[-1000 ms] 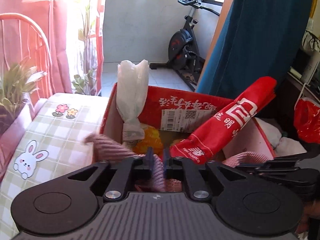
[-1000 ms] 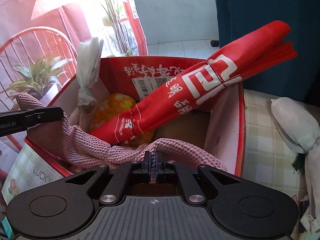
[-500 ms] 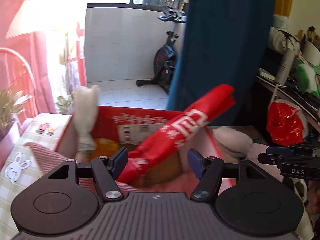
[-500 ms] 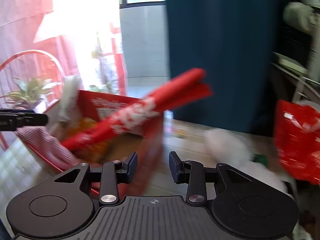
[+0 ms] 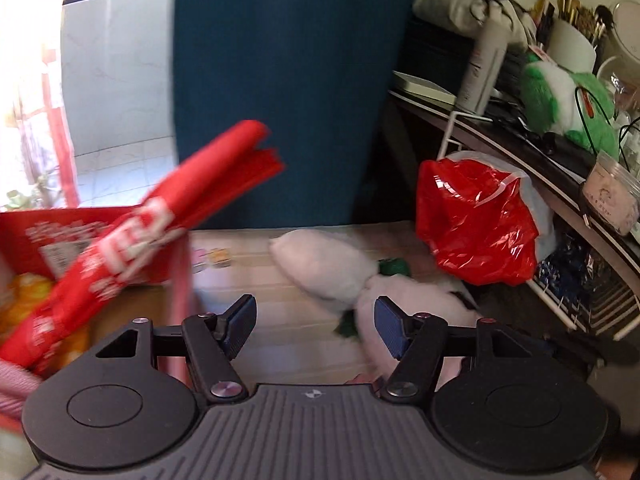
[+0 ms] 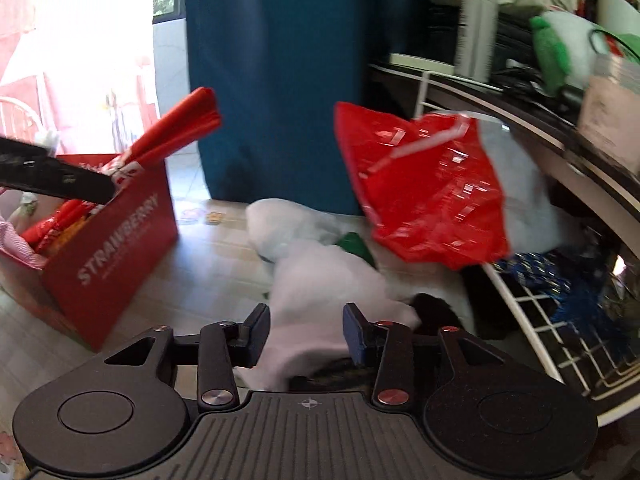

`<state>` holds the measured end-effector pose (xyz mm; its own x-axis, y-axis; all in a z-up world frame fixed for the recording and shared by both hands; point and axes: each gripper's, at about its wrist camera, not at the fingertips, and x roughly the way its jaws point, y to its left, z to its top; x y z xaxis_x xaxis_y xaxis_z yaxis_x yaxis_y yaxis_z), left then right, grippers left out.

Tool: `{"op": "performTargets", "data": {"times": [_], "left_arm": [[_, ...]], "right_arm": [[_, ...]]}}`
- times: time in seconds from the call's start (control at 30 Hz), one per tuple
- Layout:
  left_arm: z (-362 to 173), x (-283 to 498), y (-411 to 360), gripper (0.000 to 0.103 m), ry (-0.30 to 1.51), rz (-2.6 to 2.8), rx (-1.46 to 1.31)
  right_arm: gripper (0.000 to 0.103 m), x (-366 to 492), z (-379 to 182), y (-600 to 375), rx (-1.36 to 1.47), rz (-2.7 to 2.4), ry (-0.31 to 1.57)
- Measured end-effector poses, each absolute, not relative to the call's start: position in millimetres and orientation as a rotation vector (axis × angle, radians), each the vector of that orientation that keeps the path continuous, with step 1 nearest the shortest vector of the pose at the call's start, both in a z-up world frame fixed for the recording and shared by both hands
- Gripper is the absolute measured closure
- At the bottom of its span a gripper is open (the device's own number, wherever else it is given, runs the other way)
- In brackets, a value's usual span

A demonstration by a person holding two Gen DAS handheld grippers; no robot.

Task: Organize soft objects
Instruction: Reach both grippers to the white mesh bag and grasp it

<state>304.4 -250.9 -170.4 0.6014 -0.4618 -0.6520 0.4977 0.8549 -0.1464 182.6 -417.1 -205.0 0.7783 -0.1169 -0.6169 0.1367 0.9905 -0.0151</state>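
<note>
A red cardboard box (image 6: 108,264) stands at the left on the checked table (image 5: 280,320). A rolled red bag (image 5: 160,224) sticks out of it, and a pink knit cloth (image 6: 16,240) hangs over its near edge. My left gripper (image 5: 315,326) is open and empty, just right of the box. White soft bundles (image 5: 320,264) with green bits lie ahead of it. My right gripper (image 6: 306,334) hovers over the same white bundles (image 6: 320,280); its jaws are opening, and the white fabric shows in the gap without the pads pressing on it.
A crumpled red plastic bag (image 6: 424,192) hangs at the right over a white wire rack (image 6: 560,320). Above it, a dark shelf carries a spray bottle (image 5: 484,68) and a green plush (image 5: 568,100). A teal curtain (image 5: 280,80) hangs behind the table.
Both grippers let go of the pink knit cloth, which now lies on the box's edge. They opened and swung right, away from the box and over the white bundles.
</note>
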Motion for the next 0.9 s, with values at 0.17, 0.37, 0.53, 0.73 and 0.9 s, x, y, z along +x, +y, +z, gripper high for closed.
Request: {"op": "performTargets", "data": {"times": [0.17,0.37,0.53,0.73,0.9], "left_arm": [[-181.5,334.2,-290.6,0.035,0.75,-0.529,0.074],[-201.1,364.0,-318.5,0.035,0.777,-0.502,0.115],[-220.8,389.2,-340.6,0.029,0.792,-0.497,0.134],[-254.3,423.6,-357.5,0.024,0.885,-0.431,0.085],[-278.6,437.5,-370.4,0.024,0.932,-0.412,0.084]], "right_arm": [[0.047,189.0,-213.6,-427.3,0.041,-0.153,0.627],[0.039,223.7,-238.2,-437.2,0.039,-0.174,0.651],[0.067,235.2,-266.5,-446.0,0.07,-0.156,0.721],[0.092,226.1,-284.9,-449.7,0.09,-0.126,0.735],[0.095,226.7,-292.5,-447.3,0.064,-0.108,0.728]]}}
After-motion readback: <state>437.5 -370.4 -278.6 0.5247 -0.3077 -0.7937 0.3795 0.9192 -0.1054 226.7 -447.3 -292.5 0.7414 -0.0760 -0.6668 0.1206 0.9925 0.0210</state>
